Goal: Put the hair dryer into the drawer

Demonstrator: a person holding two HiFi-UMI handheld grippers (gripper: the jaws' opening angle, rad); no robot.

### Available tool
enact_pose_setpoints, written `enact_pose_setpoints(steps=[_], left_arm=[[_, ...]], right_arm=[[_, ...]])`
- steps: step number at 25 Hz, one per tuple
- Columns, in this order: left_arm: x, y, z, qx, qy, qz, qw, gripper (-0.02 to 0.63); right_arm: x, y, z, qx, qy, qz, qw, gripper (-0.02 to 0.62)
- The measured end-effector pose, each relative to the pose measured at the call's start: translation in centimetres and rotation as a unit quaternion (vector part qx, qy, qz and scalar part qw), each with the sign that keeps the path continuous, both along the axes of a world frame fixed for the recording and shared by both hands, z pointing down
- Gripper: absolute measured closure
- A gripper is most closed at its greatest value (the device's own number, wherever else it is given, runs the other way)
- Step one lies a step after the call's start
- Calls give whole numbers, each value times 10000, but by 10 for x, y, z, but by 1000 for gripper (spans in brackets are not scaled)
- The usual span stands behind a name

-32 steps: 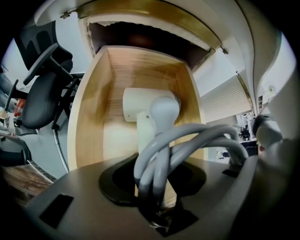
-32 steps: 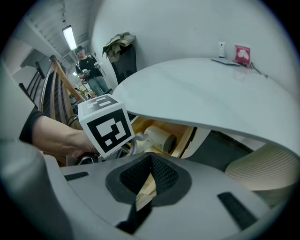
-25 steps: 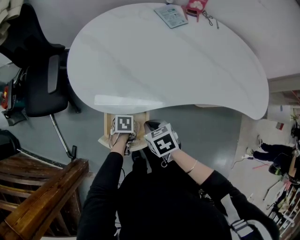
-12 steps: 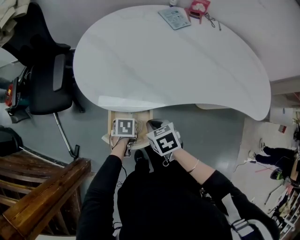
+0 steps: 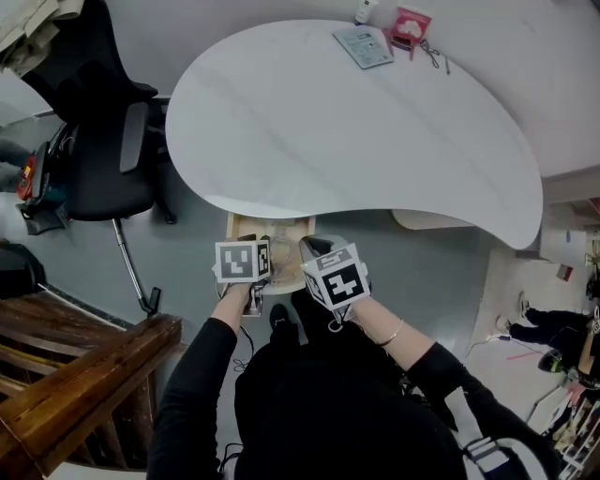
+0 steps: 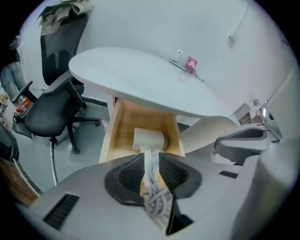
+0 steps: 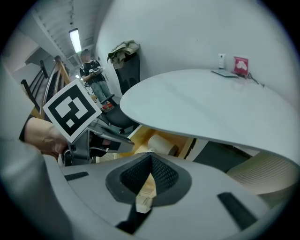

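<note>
A cream hair dryer [image 6: 149, 138] lies in the open wooden drawer [image 6: 122, 136] under the white table [image 6: 140, 75]. Its bundled white cord [image 6: 154, 199] lies at the drawer's near end. My left gripper [image 6: 151, 157] hangs above the drawer with its jaws closing. The cord and the dryer's handle show through the gap, and the pads press on nothing. In the head view the left gripper [image 5: 258, 272] and right gripper [image 5: 314, 251] sit side by side at the drawer's [image 5: 246, 225] front. My right gripper [image 7: 151, 161] is shut, tips meeting, over the drawer's right side beside the dryer [image 7: 161, 145].
A black office chair [image 5: 103, 169] stands left of the table. A beige ribbed seat [image 6: 206, 129] is right of the drawer. Small items, a pink box [image 5: 410, 25] and a card [image 5: 364, 45], sit at the table's far edge. Wooden stairs [image 5: 75, 375] are at lower left.
My left gripper has lifted up and back from the drawer, away from the dryer. The right gripper has stayed where it was.
</note>
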State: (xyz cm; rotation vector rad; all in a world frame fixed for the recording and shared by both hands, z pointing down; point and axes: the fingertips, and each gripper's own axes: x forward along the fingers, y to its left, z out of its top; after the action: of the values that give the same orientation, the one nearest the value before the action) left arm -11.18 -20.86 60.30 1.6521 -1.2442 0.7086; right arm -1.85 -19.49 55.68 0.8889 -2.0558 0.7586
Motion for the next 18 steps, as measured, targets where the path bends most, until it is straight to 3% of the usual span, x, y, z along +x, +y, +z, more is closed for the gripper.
enact_pose_setpoints(steps=[6, 18], left_arm=[[-9, -1, -30, 545, 244, -254, 9979, 592], [-13, 11, -89, 1484, 856, -205, 9850, 598]], right_arm=[[-1, 1, -15, 154, -75, 93, 9998, 591], [-5, 11, -41, 489, -350, 116, 9981, 591]])
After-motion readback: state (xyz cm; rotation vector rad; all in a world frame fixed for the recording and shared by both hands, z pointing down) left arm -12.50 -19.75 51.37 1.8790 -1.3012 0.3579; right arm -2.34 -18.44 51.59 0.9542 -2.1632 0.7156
